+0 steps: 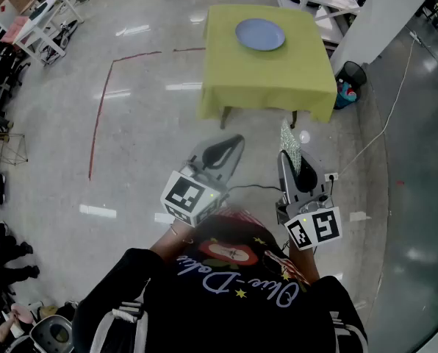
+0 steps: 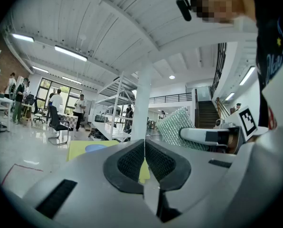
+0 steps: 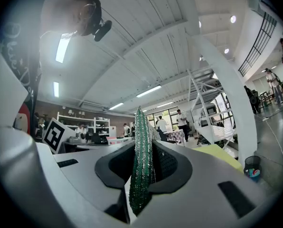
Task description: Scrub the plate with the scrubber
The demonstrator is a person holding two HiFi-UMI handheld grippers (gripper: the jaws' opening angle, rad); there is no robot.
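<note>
Gripping scrubber (image 3: 141, 141) in right gripper (image 3: 144, 163); black ribbed pads pressed on both flat faces; flat pad of sparkly green-and-silver mesh, knobbly knit, tapering to a rounded tip; held edge-on, long axis running straight out past the jaw tips along the gripper's own line; in head view at lower centre-right of frame, pointing up-frame toward the table, well short of it.

Left gripper (image 2: 144, 151) closed on nothing; textured black pads meeting along a thin seam; smooth grey plastic shell, rounded nose; lower centre of head view, angled up and right, beside the right one, apart from it; black-and-white marker cubes (image 1: 189, 195) at the rear of both.

Plate (image 1: 260, 34) top centre of head view; round, smooth, blue-grey, shallow rim; lying flat near the far side of a square table (image 1: 278, 87) draped in a plain yellow-green cloth (image 1: 226, 101) hanging over the edges; well apart from both grippers and from scrubber.

Glossy pale grey floor (image 1: 145, 123) with light glare; thin red line (image 1: 101, 109) marked at left; dark round bin (image 1: 353, 72) just right of the table; white cable (image 1: 384, 123) trailing down the right side.
</note>
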